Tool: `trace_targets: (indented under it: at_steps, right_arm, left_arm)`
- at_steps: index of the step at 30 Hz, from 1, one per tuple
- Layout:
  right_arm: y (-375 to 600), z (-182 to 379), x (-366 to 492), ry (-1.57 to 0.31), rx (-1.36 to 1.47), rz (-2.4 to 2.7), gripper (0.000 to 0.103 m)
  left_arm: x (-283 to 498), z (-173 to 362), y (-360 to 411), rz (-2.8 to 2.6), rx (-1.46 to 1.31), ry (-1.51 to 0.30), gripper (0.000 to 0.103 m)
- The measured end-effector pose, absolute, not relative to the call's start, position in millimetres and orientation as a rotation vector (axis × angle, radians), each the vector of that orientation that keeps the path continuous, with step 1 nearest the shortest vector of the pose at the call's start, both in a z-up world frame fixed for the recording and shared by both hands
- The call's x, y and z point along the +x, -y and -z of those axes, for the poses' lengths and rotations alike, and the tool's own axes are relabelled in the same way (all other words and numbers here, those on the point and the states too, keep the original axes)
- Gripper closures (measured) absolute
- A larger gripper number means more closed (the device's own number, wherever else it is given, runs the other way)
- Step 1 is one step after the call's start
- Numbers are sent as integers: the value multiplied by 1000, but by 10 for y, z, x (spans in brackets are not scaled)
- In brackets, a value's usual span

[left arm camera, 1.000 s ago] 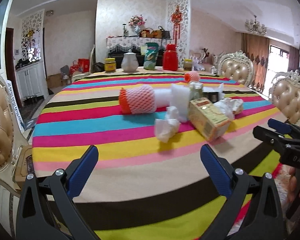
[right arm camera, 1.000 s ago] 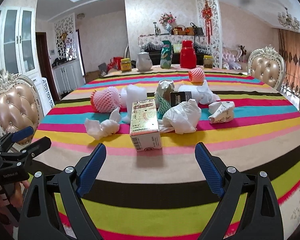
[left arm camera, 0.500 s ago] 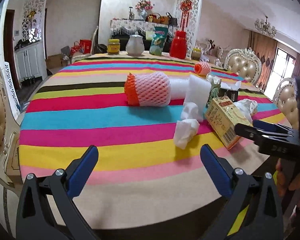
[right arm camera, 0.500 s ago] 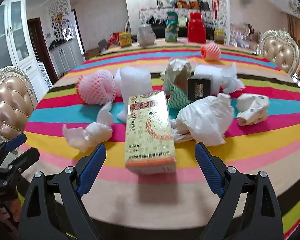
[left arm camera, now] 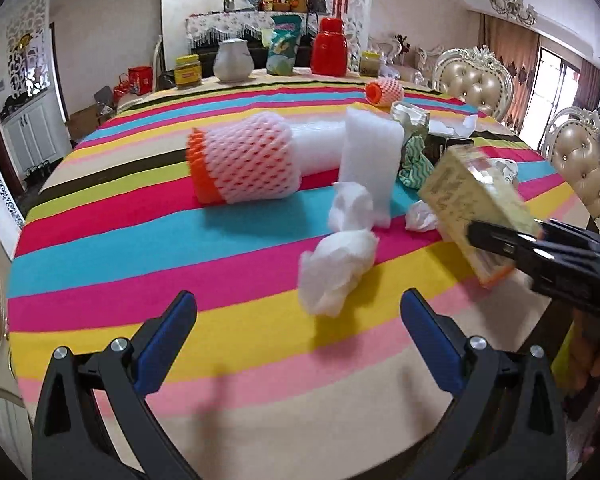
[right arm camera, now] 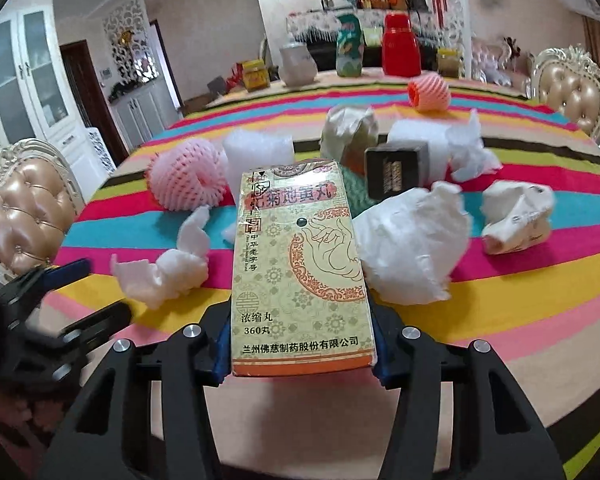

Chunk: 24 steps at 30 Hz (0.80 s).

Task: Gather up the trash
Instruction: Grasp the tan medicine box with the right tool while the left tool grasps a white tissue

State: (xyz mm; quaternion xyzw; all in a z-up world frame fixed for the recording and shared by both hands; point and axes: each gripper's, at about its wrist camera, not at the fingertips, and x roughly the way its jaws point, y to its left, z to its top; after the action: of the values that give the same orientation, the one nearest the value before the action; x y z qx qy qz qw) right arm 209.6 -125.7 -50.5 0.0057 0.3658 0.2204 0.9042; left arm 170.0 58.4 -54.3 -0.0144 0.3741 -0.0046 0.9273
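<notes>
- Right gripper (right arm camera: 300,344): jaws have just been closing and its blue pads press both long sides of the yellow medicine box (right arm camera: 300,276) at its near end; box is clamped
- In the left wrist view the same box (left arm camera: 476,200) sits tilted at the right, near end off the cloth, in the black fingers of the right gripper (left arm camera: 496,240)
- Left gripper (left arm camera: 298,336): jaws stand wide apart, nothing between the blue pads; it hangs over the near stripes of the striped tablecloth (left arm camera: 140,248)
- Crumpled white tissue (left arm camera: 340,256) lies on the cloth just beyond the left gripper, a little right of its centre line, apart from both pads
- Orange-and-white foam fruit net (left arm camera: 244,160) lies on its side at mid-table, left of an upright white foam sheet (left arm camera: 372,160)
- Right of the box in the right wrist view: a large wad of white paper (right arm camera: 412,248) touching the box's right side; further right a crumpled paper cup (right arm camera: 516,220)
- Behind the box: a small black box (right arm camera: 396,172) and a crushed grey wrapper (right arm camera: 352,128)
- Far side: small orange foam net (right arm camera: 428,92), red jar (right arm camera: 400,44), grey pot (right arm camera: 298,64), green patterned bag (right arm camera: 350,48)
- Padded chair (right arm camera: 28,208) stands at the left table edge
</notes>
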Motion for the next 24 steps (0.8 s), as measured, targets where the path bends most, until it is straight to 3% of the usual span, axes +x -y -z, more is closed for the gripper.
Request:
trace_targets:
  at_steps: [8,10,13,14,24]
  right_arm:
    - [1668,375,1865,-707,62,-432,53]
    - [1729,363,1842,-704,75,-425,53]
    - [1789,371,1809,-703,89,-414,53]
    - [1797,376,1794,-700,90,-411,53]
    - [1947,411,1643,-673,97,-386,53]
  left_arm:
    - [2167,673,-305,43,6,-850,6]
    - [2232,713,-199,67,45,-872,18]
    - [2247,736,-124,93,71,-881,68]
    - [2241,727,-134,90,73,-875,71]
    - [1958,553,-137,157,11,-751,76]
